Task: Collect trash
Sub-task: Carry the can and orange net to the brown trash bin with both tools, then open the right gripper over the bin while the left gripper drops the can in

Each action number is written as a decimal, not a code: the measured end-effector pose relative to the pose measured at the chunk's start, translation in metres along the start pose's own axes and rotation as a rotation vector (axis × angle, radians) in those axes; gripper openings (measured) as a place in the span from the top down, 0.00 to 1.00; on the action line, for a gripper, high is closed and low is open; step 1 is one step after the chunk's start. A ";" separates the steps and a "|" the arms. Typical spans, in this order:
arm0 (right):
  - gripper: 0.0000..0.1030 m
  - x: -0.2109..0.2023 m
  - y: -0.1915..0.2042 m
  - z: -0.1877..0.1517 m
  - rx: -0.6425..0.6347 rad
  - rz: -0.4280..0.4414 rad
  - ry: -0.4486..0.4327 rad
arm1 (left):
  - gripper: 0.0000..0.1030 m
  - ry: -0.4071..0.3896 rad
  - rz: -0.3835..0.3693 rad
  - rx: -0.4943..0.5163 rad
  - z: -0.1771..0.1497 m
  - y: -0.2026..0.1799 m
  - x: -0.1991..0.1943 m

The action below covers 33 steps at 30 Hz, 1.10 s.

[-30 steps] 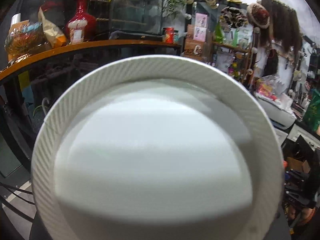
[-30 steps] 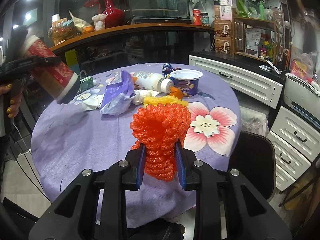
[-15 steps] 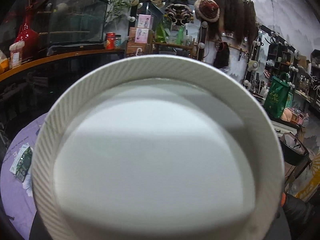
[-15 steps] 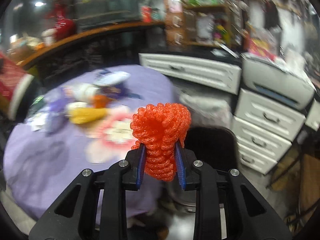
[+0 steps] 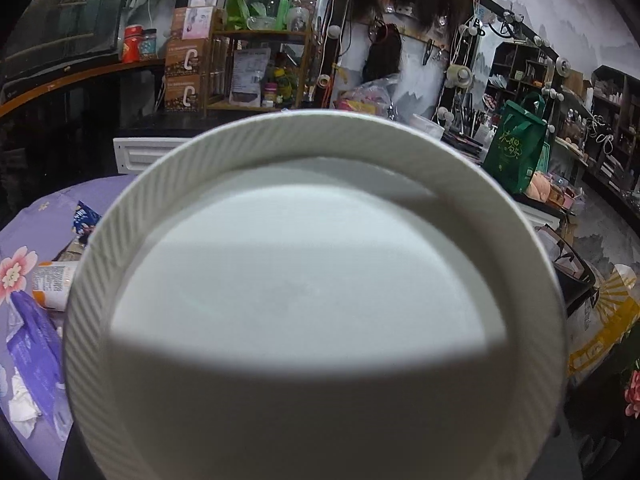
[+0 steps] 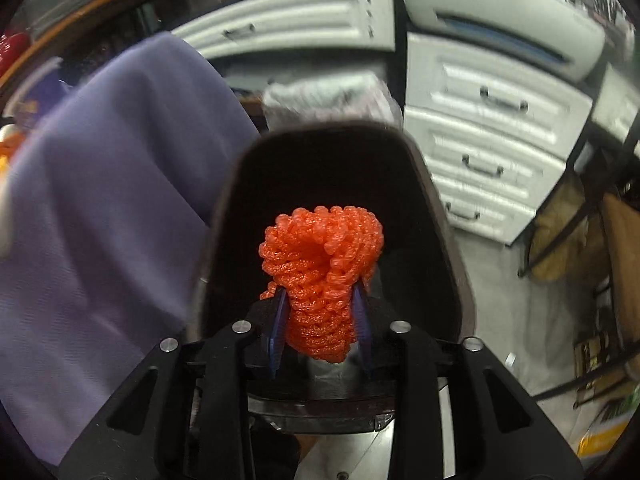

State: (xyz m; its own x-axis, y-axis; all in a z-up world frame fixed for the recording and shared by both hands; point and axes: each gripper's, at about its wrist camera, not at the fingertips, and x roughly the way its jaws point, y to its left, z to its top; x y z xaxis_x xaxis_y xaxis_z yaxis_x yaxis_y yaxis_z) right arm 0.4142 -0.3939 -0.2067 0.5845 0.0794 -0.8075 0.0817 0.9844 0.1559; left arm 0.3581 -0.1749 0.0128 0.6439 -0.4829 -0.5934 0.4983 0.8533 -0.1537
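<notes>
An orange foam net stands upright between the blue pads of my right gripper. Its jaws are opening, and the pads still touch the net's sides. The net hangs over the dark inside of a black bin, beside the purple-clothed table. In the left wrist view the round white end of a cup with a ribbed rim fills most of the picture. It sits fixed in front of the camera, held in my left gripper, whose fingers are hidden behind it.
More trash lies on the purple table: a purple wrapper, a white bottle and crumpled tissue. White drawers stand behind the bin. A green bag and crowded shelves line the far wall.
My right gripper swung from over the table to the black bin and tipped downward; its pads have spread a little. The left view panned right from the counter to the shelves, the cup unmoved in it.
</notes>
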 end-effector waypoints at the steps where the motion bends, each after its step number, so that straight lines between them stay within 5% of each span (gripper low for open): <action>1: 0.57 0.005 -0.002 -0.003 0.007 -0.015 0.010 | 0.29 0.025 -0.003 0.000 -0.002 -0.004 0.014; 5: 0.40 0.002 -0.009 -0.010 0.024 -0.031 -0.014 | 0.29 0.080 -0.002 0.009 -0.013 -0.012 0.040; 20: 0.36 -0.092 -0.068 -0.039 0.100 -0.075 -0.142 | 0.29 0.186 -0.004 0.095 -0.018 -0.068 0.123; 33: 0.36 -0.148 -0.095 -0.082 0.119 -0.130 -0.209 | 0.29 0.412 0.102 0.082 -0.067 -0.067 0.246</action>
State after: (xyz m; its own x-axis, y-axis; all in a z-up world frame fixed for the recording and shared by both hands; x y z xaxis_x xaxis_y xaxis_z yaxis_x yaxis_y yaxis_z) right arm 0.2535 -0.4864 -0.1492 0.7157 -0.0933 -0.6921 0.2544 0.9578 0.1340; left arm 0.4444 -0.3372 -0.1755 0.4153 -0.2635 -0.8707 0.4992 0.8662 -0.0240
